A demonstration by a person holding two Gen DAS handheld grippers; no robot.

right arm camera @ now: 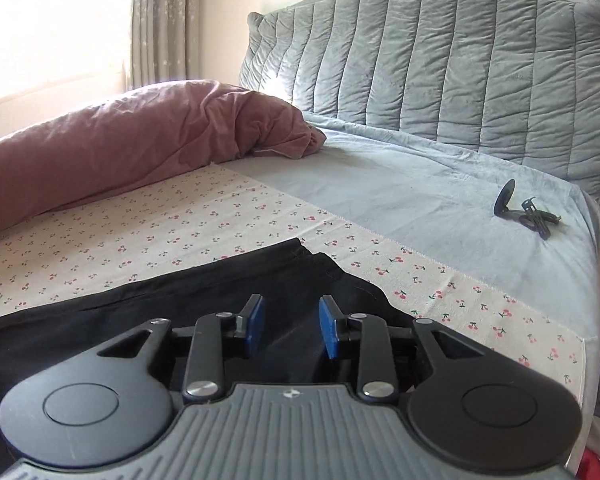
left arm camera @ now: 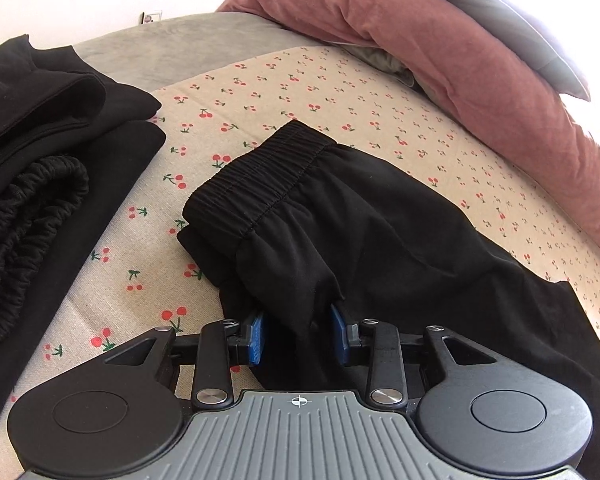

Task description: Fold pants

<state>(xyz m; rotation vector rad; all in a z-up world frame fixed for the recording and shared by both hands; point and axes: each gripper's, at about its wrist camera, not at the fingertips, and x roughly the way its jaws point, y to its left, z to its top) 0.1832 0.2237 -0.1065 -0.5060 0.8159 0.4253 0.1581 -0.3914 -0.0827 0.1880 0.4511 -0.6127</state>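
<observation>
Closest to the left camera, the left gripper point(left arm camera: 298, 330) sits low over the black pants point(left arm camera: 340, 232), with a bunched fold of the fabric right between its blue pads point(left arm camera: 257, 336). The pads stand apart on either side of that fold, but I honestly can't tell whether they're pinching it or just touching it. The pants lie on the cherry-print sheet point(left arm camera: 260, 92), elastic waistband point(left arm camera: 260, 180) on the far-left end, the rest running off to the right. To the left there's a pile of other black clothes point(left arm camera: 40, 152), one with a ruffled elastic edge. Further back sits a bunched pink duvet point(left arm camera: 440, 40) with something grey on top.

On the other side, the right gripper point(right arm camera: 291, 328) hovers over the leg end of the pants point(right arm camera: 180, 300), its fingers parted with nothing between them; the cloth lies flat underneath. Past that comes more cherry sheet point(right arm camera: 180, 216), then a pale blue blanket point(right arm camera: 400, 192) with a small dark metal gadget point(right arm camera: 524, 210) on it, and the grey quilted headboard point(right arm camera: 440, 72) at the back.
</observation>
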